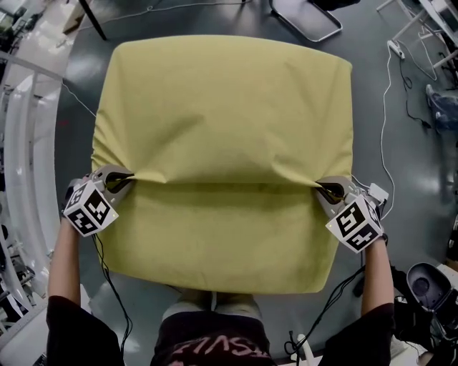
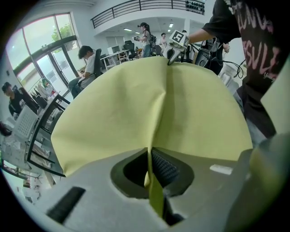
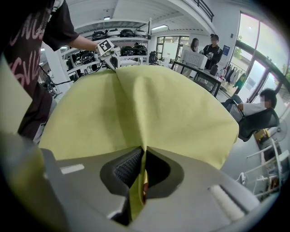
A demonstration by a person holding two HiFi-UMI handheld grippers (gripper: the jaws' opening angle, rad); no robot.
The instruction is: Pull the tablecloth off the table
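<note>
Tablecloth [image 1: 222, 121], yellow-green, lies spread at the centre of the head view, with a taut crease running across it from 9 to 3 o'clock. At 9 o'clock the left gripper [image 1: 123, 179] has its jaws pinched tight on a fold of the cloth's edge. At 3 o'clock the right gripper [image 1: 325, 188] clamps a fold of the opposite edge the same way.

Open grey floor [image 1: 75, 143] lies around the tablecloth [image 1: 222, 129]. A white rack [image 1: 21, 143] crowds the left, cables [image 1: 385, 121] trail on the right, and a chair base [image 1: 306, 18] stands beyond the far edge.
</note>
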